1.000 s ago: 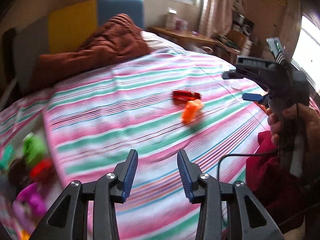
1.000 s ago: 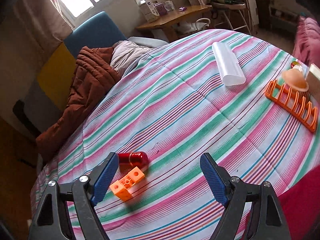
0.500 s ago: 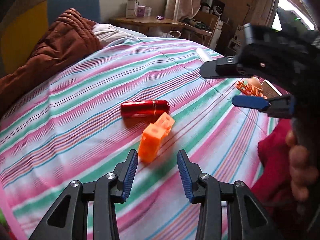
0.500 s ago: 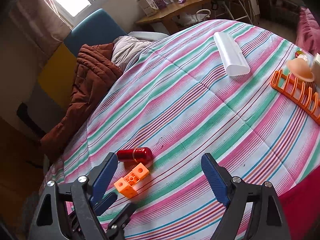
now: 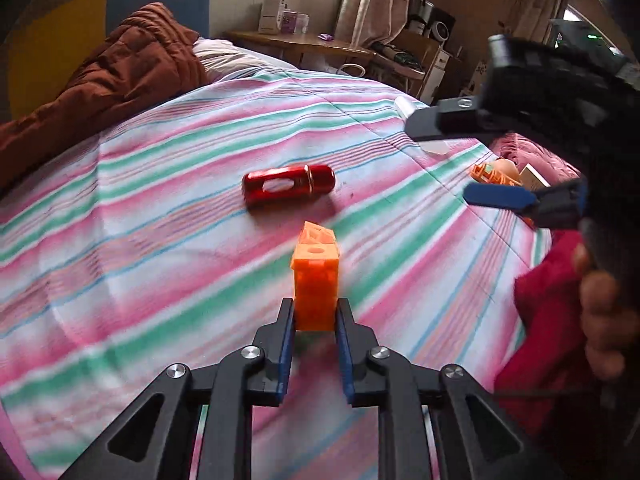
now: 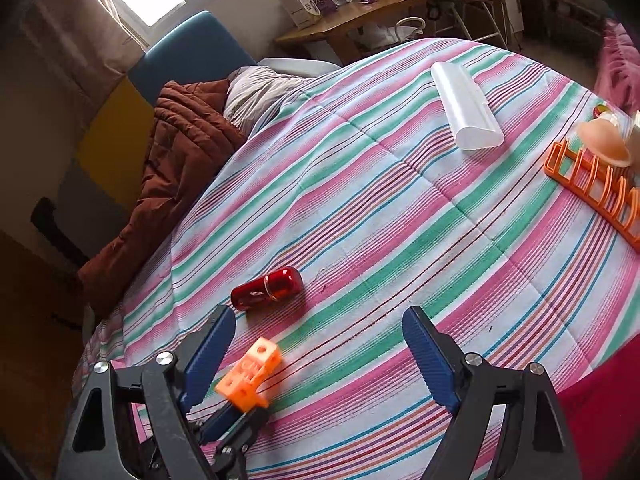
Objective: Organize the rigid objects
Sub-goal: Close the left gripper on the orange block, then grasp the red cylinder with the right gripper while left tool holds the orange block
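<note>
An orange toy block (image 5: 315, 280) lies on the striped bedspread. My left gripper (image 5: 314, 316) is shut on its near end; the block also shows in the right wrist view (image 6: 248, 372) with the left fingertips (image 6: 224, 424) on it. A red capsule-shaped object (image 5: 289, 186) lies just beyond the block, also in the right wrist view (image 6: 267, 288). My right gripper (image 6: 316, 344) is open and empty, hovering above the bedspread to the right of the block. It shows at the right in the left wrist view (image 5: 460, 152).
An orange rack (image 6: 596, 188) holding a beige cup (image 6: 606, 142) sits at the right edge of the bed. A clear plastic case (image 6: 466, 106) lies farther back. A brown quilt (image 6: 180, 160) is heaped at the head. A wooden desk (image 6: 352, 12) stands beyond.
My left gripper swung right across the bed, came up to the orange block and shut on it. My right gripper stayed open and shifted slightly.
</note>
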### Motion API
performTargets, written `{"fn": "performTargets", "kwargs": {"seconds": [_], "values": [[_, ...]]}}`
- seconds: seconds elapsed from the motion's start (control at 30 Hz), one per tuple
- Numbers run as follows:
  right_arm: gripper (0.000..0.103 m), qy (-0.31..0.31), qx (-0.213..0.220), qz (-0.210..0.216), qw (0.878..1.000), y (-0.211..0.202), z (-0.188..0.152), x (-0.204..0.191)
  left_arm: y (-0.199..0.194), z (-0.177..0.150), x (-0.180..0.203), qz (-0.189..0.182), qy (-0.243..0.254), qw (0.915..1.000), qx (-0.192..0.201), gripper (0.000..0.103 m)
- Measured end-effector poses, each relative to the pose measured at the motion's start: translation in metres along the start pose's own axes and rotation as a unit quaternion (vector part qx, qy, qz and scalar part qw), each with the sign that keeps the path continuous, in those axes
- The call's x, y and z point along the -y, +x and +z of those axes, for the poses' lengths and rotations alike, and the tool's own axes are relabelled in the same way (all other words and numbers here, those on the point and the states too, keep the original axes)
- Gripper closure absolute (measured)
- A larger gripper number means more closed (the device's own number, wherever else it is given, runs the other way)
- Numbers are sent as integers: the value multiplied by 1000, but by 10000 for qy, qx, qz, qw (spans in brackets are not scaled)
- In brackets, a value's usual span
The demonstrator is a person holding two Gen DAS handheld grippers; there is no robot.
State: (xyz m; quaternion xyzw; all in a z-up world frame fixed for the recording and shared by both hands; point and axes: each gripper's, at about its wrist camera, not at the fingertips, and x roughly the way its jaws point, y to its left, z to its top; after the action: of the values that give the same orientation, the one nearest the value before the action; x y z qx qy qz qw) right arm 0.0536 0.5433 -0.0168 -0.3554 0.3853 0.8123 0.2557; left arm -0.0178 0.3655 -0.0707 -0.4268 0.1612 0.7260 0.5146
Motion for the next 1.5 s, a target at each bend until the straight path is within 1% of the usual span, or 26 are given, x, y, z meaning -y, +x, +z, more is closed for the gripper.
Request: {"fn": "performTargets", "kwargs": {"seconds": [0.23, 0.3, 0.37, 0.43, 0.5, 0.73, 0.87, 0.93, 1.0, 1.13, 1.23, 1.27, 1.33, 1.43, 1.5], "values": [[17, -109, -201, -112, 9997, 9, -5, -2, -35, -39, -13, 32, -657, 9978, 72, 85], [17, -127, -257, -146, 9995, 12, -6, -2, -40, -48, -20, -65, -868, 9962, 23, 85], [17, -145, -300, -199, 9992, 14, -7, -2, -41, -54, -25, -32, -985, 9951, -19, 84], [17, -161, -310, -240, 9991, 15, -7, -2, -42, -56, -28, -109, -1057, 9943, 7, 81], [17, -186, -331, -283, 9989, 16, -8, -2, -43, -54, -28, -92, -1097, 9939, 30, 74], [17, -245, -448, -292, 9983, 21, -9, -4, -41, -51, -27, -41, -1096, 9940, 35, 69], [17, -301, -463, -282, 9981, 22, -9, -6, -36, -44, -25, 82, -1050, 9944, 50, 69], [17, -295, -458, -290, 9981, 22, -9, -6, -34, -43, -24, 53, -1038, 9946, 67, 69], [17, -295, -452, -305, 9981, 22, -9, -6, -32, -45, -23, 89, -1041, 9945, 100, 84], [17, -315, -499, -298, 9978, 24, -11, -7, -35, -52, -20, 135, -1033, 9944, 202, 85], [17, -478, -613, -282, 9966, 30, -11, -14, -42, -58, -21, 136, -1070, 9939, 235, 85], [16, -556, -706, -286, 9955, 35, -12, -18, -45, -61, -21, 150, -1046, 9941, 241, 85], [10, -676, -823, -340, 9937, 44, -13, -26, -49, -67, -23, 184, -1005, 9944, 255, 85], [5, -867, -895, -345, 9916, 57, -9, -41, -57, -74, -27, 168, -1070, 9937, 279, 85], [5, -936, -899, -391, 9908, 68, -4, -54, -62, -78, -28, 149, -1115, 9933, 283, 85]]}}
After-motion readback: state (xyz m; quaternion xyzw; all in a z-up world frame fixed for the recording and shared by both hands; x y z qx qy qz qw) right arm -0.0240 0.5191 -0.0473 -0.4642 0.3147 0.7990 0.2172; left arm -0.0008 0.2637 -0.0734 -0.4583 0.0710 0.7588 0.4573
